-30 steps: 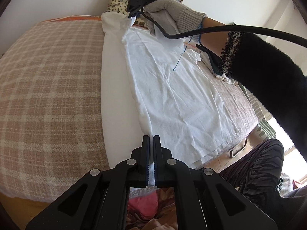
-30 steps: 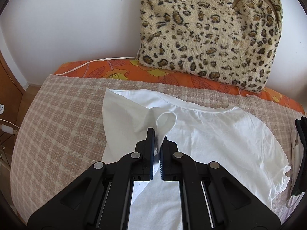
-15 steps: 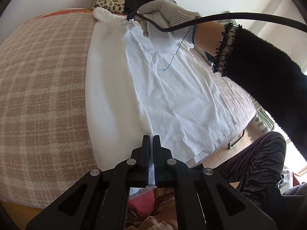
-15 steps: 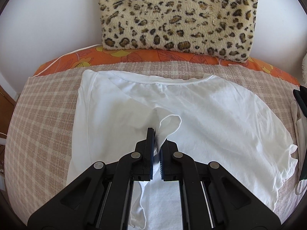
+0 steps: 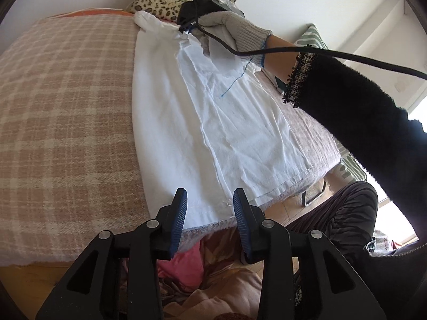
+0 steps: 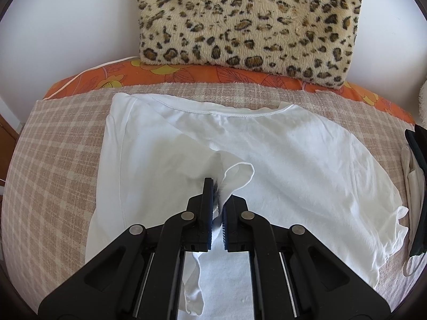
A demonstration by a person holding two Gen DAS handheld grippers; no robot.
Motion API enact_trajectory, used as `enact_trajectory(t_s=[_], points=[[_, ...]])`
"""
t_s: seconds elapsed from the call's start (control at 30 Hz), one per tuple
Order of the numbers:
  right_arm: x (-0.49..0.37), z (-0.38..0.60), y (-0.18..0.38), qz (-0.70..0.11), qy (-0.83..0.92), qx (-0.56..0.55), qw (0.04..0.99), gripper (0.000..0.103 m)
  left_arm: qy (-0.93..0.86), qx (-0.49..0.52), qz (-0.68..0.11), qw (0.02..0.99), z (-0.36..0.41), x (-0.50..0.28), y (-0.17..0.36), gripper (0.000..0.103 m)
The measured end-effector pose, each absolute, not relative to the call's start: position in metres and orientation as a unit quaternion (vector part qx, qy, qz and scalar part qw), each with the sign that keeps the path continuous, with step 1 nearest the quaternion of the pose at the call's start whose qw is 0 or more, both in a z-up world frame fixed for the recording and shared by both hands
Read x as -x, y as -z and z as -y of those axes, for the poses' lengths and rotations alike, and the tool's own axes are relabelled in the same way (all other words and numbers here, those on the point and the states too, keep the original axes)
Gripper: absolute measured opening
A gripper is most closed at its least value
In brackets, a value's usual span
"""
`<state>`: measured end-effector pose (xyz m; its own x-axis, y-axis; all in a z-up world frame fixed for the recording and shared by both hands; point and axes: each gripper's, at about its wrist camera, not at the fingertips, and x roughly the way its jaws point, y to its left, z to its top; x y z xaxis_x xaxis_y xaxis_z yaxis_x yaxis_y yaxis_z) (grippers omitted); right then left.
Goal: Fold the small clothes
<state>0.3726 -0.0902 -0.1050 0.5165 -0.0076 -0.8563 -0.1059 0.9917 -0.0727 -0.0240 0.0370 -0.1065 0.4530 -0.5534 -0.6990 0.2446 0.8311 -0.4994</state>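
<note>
- Two tools are in my views, one per hand, both pointing down at a bed.
- Nearest in my left wrist view, my left tool (image 5: 209, 196) has its jaws opening; the blue ribbed pads (image 5: 179, 213) stand apart with the hem corner of the white T-shirt (image 5: 226, 122) lying between them, not pressed by either pad.
- Below that tool, past the edge of the bed, I see pink and peach fabric (image 5: 186, 264) bunched up lower down.
- Just beyond the left tool the T-shirt lies flat on the plaid blanket (image 5: 61, 122) that covers the bed, its left side folded over the middle so a long edge runs up the cloth.
- In my right wrist view, my right tool (image 6: 218, 194) is clamped together on a pinch of the shirt's sleeve (image 6: 237, 174), which stands up as a small loop just past the fingertips.
- From the left wrist view I see the same right tool at the far end of the shirt, held by a grey knit-gloved hand (image 5: 234, 30) with a black fuzzy sleeve (image 5: 355, 117) behind it and a black cable (image 5: 320, 52) trailing across.
- Farther on, the shirt's neckline (image 6: 213, 109) lies near the blanket's far edge.
- Beyond the blanket an orange floral sheet (image 6: 186, 73) shows, and a leopard-print cushion (image 6: 248, 21) leans against the white wall.
- At the right edge of the right wrist view some white items with a dark strap (image 6: 416, 168) lie on the bed; I cannot tell what they are.
</note>
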Motion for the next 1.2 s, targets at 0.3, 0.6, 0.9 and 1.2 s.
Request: enact_trajectory(t_s=[0.3,0.6,0.9,1.2], points=[[-0.376,0.1,0.078,-0.465,0.037,0.088,0.88,0.047,0.195,0.173,-0.469,0.844,-0.045,0.004,0.112,0.034],[-0.413,0.091,0.057,-0.439,-0.124,-0.035,0.889,0.05,0.199,0.163,-0.493,0.831,-0.039,0.002,0.127,0.034],[-0.448,0.048,0.084,-0.45,-0.195,-0.011,0.872,0.05,0.201,0.157,-0.487,0.835,-0.036,-0.004,0.126,0.034],[-0.452,0.043,0.095,-0.455,-0.246,-0.006,0.856,0.009,0.205,0.161,-0.485,0.835,-0.036,-0.01,0.126,0.034]])
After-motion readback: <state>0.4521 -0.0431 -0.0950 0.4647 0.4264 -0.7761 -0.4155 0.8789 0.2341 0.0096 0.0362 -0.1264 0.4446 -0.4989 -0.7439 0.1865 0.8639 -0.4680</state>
